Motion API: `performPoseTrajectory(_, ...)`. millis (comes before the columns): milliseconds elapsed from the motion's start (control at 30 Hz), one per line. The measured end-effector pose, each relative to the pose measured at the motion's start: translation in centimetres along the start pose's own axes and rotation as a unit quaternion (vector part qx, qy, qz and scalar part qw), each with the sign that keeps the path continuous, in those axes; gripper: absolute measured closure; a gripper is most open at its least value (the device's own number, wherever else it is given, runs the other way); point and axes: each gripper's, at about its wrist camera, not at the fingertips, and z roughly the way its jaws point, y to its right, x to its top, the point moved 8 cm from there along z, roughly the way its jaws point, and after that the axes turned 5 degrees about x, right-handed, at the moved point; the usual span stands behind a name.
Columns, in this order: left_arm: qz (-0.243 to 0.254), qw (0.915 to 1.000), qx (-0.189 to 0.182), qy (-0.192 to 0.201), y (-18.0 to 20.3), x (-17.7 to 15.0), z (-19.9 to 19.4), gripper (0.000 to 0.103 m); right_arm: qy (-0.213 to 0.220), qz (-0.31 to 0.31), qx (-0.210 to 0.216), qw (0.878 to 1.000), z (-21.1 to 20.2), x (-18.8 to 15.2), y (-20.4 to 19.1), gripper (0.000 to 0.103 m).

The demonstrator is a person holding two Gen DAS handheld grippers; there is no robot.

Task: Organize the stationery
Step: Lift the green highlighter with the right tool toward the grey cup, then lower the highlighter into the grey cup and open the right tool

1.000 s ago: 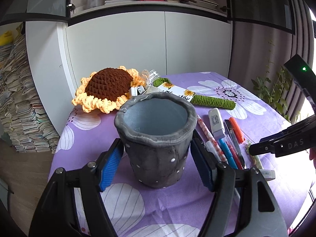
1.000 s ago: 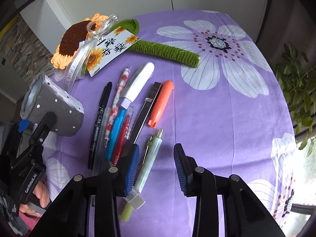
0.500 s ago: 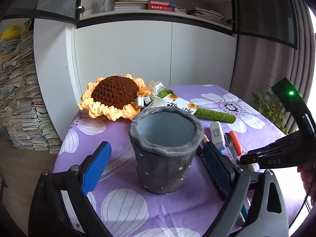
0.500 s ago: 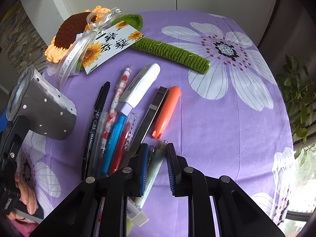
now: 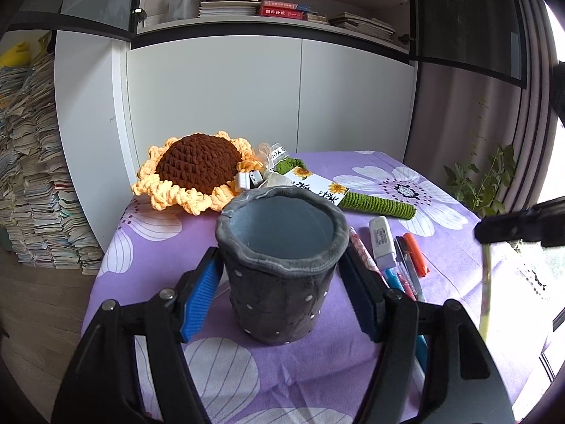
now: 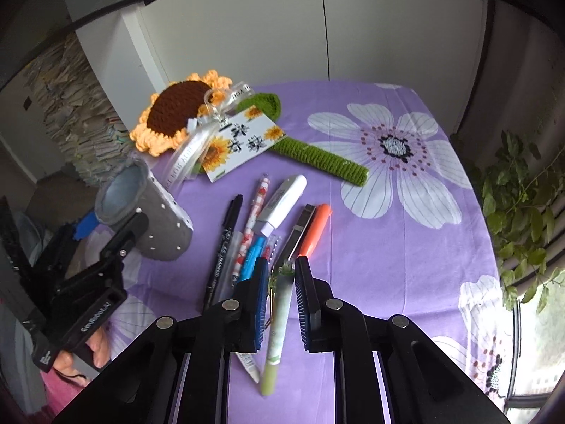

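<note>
1. Left hand-held gripper [image 5: 280, 291]: its jaws have just been closing and now clamp the upright grey pen cup [image 5: 279, 268] on the purple flowered desk [image 5: 353, 371].
2. Right hand-held gripper [image 6: 279, 300]: jaws closed on a pale green pen [image 6: 280, 318], its lower end hanging free.
3. Remaining pens [image 6: 268, 233]: a loose row at 3 o'clock from the cup.
4. Crocheted sunflower [image 5: 196, 171]: at 11 o'clock from the cup.
</note>
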Motion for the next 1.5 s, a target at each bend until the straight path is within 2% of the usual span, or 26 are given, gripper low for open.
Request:
performPoseTrajectory(133,0.004,1.0000,0.003,0.000,0.0,-0.1,0.1,0.036,0.040,-0.015,0.005,0.999,-3.0,1.2,-1.2,0.087)
performPoseTrajectory(267,0.006,1.0000,0.002,0.000,0.0,-0.1,0.1,0.036,0.084,-0.034,0.030,0.995,-5.7,3.1,-3.6,0.088)
performPoseTrajectory(467,0.009,1.0000,0.003,0.000,0.1,-0.1,0.2,0.036,0.153,-0.070,0.084,0.982,-9.3,7.5,-8.6,0.088)
performPoseTrajectory(600,0.008,1.0000,0.002,0.000,0.0,-0.1,0.2,0.036,0.173,-0.093,0.116,0.974,-9.7,9.6,-11.6,0.088)
performPoseTrajectory(767,0.007,1.0000,0.001,-0.001,0.1,-0.2,0.2,0.036,0.159,-0.111,0.136,0.971,-7.0,10.3,-13.8,0.088)
performPoseTrajectory(900,0.007,1.0000,0.001,-0.001,0.1,-0.2,0.2,0.036,0.131,-0.119,0.129,0.976,-3.3,9.3,-13.6,0.088)
performPoseTrajectory(1100,0.007,1.0000,0.001,-0.001,0.1,-0.2,0.2,0.036,0.065,-0.113,0.131,0.983,1.3,7.3,-12.2,0.088)
performPoseTrajectory(1233,0.008,1.0000,0.002,-0.002,0.2,-0.2,0.2,0.035,0.039,-0.106,0.133,0.985,2.6,6.4,-11.8,0.088)
performPoseTrajectory(1500,0.008,0.9998,0.001,-0.015,0.2,-0.4,0.7,0.035,0.033,-0.101,0.130,0.986,2.2,5.7,-11.3,0.087)
